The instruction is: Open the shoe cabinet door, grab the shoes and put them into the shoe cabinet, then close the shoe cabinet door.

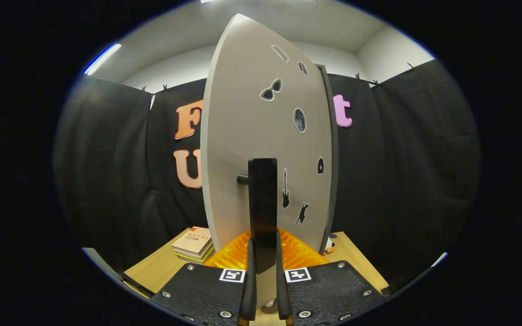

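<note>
Gripper: your gripper [263, 271] sits at 6 o'clock, fingers drawn narrow and pressed on either side of the door handle [262, 213]; both pads look in contact with it.
Handle: dark upright bar, standing off the door on a short peg at its 9 o'clock side; its lower end drops between your fingers and is cut off from sight there.
Cabinet door [261, 136]: pale panel, swung out toward you, edge-on at a slant; you see its face with small stickers (sunglasses, guitar, cat, ovals) from 12 to 4 o'clock of the handle.
Cabinet body [332, 158]: just a thin grey strip visible at 3 o'clock behind the door; the interior is hidden by the panel.
Orange ribbed item [236, 253]: just beyond your fingers, low behind the handle; mostly covered, so you cannot tell what it is.
Books [193, 243]: small stack on the wooden table [152, 271] at 8 o'clock of the handle.
Small object [329, 246]: at the door's foot, 4 o'clock, too hidden to identify.
</note>
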A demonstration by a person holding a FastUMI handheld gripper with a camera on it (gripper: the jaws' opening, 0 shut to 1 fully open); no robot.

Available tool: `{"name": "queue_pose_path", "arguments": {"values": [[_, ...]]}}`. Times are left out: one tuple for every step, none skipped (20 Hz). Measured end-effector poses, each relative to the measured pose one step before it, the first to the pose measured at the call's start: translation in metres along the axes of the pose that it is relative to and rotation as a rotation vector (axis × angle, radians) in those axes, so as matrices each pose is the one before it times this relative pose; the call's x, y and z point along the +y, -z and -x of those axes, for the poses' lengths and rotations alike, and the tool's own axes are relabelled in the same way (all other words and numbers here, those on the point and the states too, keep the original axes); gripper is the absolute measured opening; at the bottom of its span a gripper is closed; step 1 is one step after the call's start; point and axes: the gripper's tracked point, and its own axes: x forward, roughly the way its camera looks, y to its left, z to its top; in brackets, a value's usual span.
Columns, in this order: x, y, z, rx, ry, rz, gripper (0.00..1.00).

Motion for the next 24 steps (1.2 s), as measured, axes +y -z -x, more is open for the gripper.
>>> {"name": "queue_pose_path", "arguments": {"values": [[-0.01044, 0.00067, 0.00408, 0.00072, -0.00191, 0.00201, 0.18], [-0.00841, 0.00031, 0.00368, -0.00333, -0.00074, 0.00202, 0.17], [-0.00911, -0.00013, 0.00286, -0.00151, -0.0002, -0.00141, 0.17], [-0.01005, 0.00023, 0.00387, 0.00065, -0.00186, -0.00068, 0.17], [-0.0096, 0.00067, 0.00193, 0.00224, -0.00233, -0.005, 0.16], [-0.00952, 0.00119, 0.00408, -0.00034, -0.00762, -0.00685, 0.15], [-0.00894, -0.0003, 0.00309, -0.00228, -0.00711, -0.00759, 0.14], [-0.00875, 0.00072, 0.00281, -0.00209, -0.00626, -0.00512, 0.14], [-0.0099, 0.00062, 0.00318, -0.00198, -0.00478, -0.00525, 0.14], [-0.01226, 0.00166, 0.00306, 0.00062, -0.00213, -0.00434, 0.13], [-0.0084, -0.00045, 0.00154, 0.00037, -0.00264, -0.00226, 0.13], [-0.00693, 0.0011, 0.00057, 0.00047, -0.00248, -0.00098, 0.12], [-0.00609, -0.00128, 0.00079, 0.00085, -0.00161, -0.00009, 0.12], [0.0027, 0.00455, -0.00159, 0.00373, -0.00063, -0.00064, 0.12], [-0.0039, 0.00157, 0.00086, 0.0021, -0.0004, -0.00187, 0.12], [-0.00739, 0.00149, 0.00059, 0.00087, 0.00021, -0.00235, 0.12], [-0.00567, 0.00099, 0.00102, 0.00017, 0.00133, -0.00002, 0.12], [-0.01092, -0.00062, 0.00147, -0.00296, 0.00396, 0.00128, 0.12], [-0.00873, -0.00094, 0.00247, -0.00038, 0.00539, 0.00297, 0.12], [-0.0076, 0.00132, -0.00068, -0.00096, 0.00544, 0.00256, 0.12], [-0.00548, 0.0006, -0.0014, 0.00134, 0.00688, -0.00094, 0.12], [-0.00609, 0.00006, 0.00089, 0.00116, 0.00784, 0.00004, 0.11], [-0.00467, 0.00064, -0.00011, 0.00194, 0.00601, 0.0069, 0.1], [-0.00413, 0.00008, 0.0, -0.0018, 0.00696, 0.00229, 0.1]]}}
